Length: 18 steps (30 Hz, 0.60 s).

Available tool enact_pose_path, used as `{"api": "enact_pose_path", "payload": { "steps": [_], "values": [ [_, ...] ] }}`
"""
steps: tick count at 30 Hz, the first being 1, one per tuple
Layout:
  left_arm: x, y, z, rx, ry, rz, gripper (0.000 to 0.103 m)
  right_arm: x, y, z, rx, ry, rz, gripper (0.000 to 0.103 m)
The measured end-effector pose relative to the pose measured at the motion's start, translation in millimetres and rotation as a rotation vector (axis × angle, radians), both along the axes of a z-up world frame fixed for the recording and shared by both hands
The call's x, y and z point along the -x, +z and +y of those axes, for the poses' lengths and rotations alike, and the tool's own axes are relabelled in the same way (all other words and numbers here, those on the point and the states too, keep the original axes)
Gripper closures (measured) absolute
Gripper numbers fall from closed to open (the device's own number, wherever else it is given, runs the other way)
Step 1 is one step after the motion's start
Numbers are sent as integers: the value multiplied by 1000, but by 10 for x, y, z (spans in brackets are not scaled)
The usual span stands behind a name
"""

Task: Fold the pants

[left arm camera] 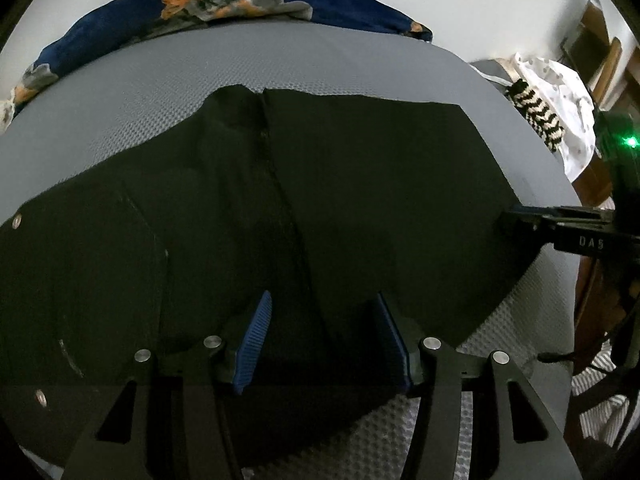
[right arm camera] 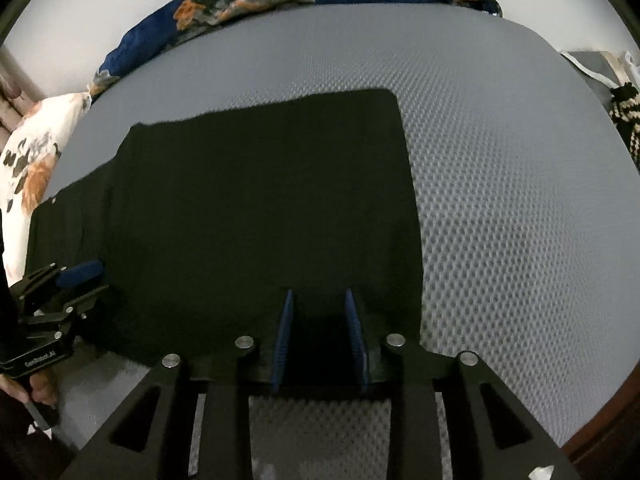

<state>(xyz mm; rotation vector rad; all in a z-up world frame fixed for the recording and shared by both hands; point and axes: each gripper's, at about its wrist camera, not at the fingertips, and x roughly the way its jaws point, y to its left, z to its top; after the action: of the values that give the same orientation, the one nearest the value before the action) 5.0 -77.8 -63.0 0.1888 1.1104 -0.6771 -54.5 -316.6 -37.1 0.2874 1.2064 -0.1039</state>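
Black pants point(left arm camera: 280, 208) lie flat on a grey textured mattress point(left arm camera: 160, 76), folded lengthwise, with metal rivets at the waist end on the left. My left gripper point(left arm camera: 320, 312) is open, its blue pads point(left arm camera: 256, 332) low over the near edge of the pants. My right gripper point(right arm camera: 318, 308) is open, its blue pads point(right arm camera: 286, 328) over the near edge of the pants point(right arm camera: 260, 200) close to the leg end. The right gripper also shows in the left wrist view point(left arm camera: 520, 216) at the pants' right edge. The left gripper shows in the right wrist view point(right arm camera: 80, 276) at the far left.
A blue floral blanket point(left arm camera: 240, 4) lies along the far side of the mattress. A floral pillow point(right arm camera: 36, 160) sits at the left. White dotted cloth point(left arm camera: 560, 92) and a black-and-white knit item point(left arm camera: 540, 112) lie at the right. The mattress point(right arm camera: 500, 200) extends right of the pants.
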Motion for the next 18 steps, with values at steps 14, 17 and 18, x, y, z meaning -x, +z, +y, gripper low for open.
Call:
{"api": "enact_pose_path", "payload": {
  "steps": [14, 17, 18],
  "values": [
    [-225, 546, 980, 145, 239, 32, 40, -22, 12, 211, 51, 40, -25, 53],
    [-327, 762, 1469, 158, 328, -1, 35, -54, 27, 295, 34, 58, -29, 53],
    [-355, 802, 1609, 158, 355, -11, 34, -75, 31, 336, 25, 69, -32, 53]
  ]
}}
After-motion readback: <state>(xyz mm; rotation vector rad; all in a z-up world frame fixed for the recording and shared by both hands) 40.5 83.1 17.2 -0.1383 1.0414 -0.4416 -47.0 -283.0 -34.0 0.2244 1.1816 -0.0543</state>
